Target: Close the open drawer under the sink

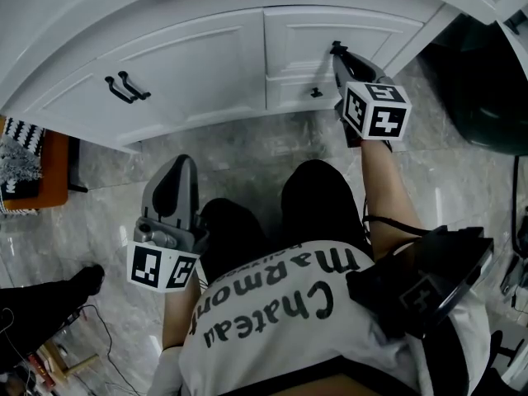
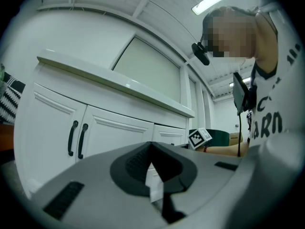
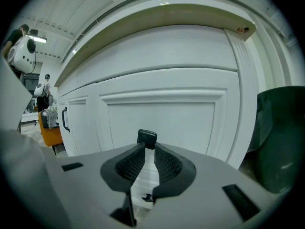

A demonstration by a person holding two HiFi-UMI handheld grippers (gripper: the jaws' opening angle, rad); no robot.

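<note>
Right gripper view: small black knob point(image 3: 147, 138) of the white panelled drawer point(image 3: 190, 128), pinched at the tips of the grey right gripper point(image 3: 145, 149).
That drawer sits under the white countertop point(image 3: 157, 18), right of the white double doors point(image 1: 190, 64); the grey left gripper point(image 1: 181, 167) hangs well apart over the grey marble floor point(image 1: 247, 151), jaws pressed together.

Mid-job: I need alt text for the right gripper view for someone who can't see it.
The right gripper has its jaws a narrow gap apart, tips at a black knob on a white cabinet front; whether they pinch the knob is unclear. A dark green object stands at the right edge.
</note>
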